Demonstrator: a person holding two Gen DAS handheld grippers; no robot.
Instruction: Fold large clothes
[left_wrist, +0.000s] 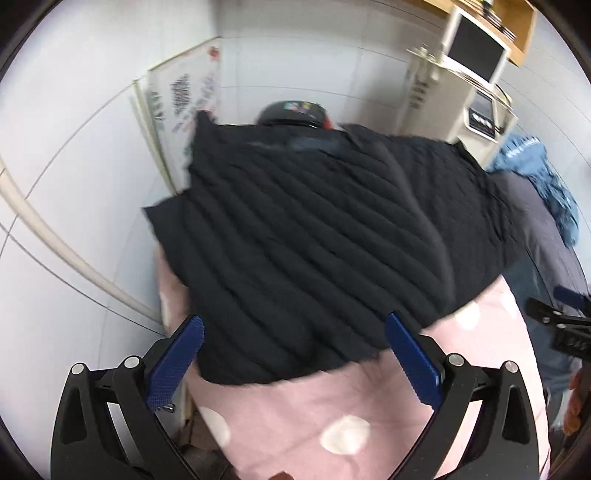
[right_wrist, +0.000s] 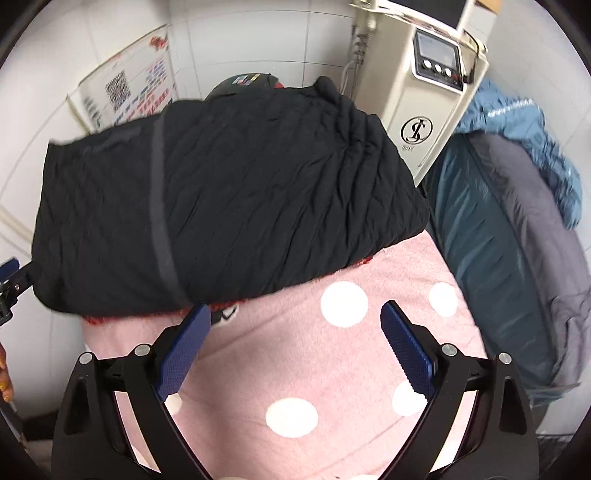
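You are between folds: the black quilted jacket (right_wrist: 229, 192) lies folded into a thick slab across the far half of the pink polka-dot blanket (right_wrist: 332, 354), and neither claw has hold of it, so by the look of it one fold is laid down and the bundle has just been let go. In the right wrist view the jacket fills the span from nine o'clock round to one o'clock, its near hem resting on the blanket with a strip of red fabric (right_wrist: 110, 319) showing from under it at about eight o'clock. To its right, from two to four o'clock, a teal and grey padded garment (right_wrist: 509, 258) lies heaped and waiting, with a beige machine (right_wrist: 417, 110) standing at one o'clock behind it. Your left claw (left_wrist: 293, 354) hangs over the jacket's near edge with its blue pads spread wide and nothing between them; your right claw (right_wrist: 295, 339) hangs over bare blanket, pads likewise wide apart and empty. Judging from the slab's shape, the next move calls either for a last fold across its width, gripping the two near corners at once, or for sliding it aside and pulling the teal garment onto the blanket; grip deep, since the padded layers look slippery and springy. No basket, bin or box is visible here, so nothing can be said of contents.
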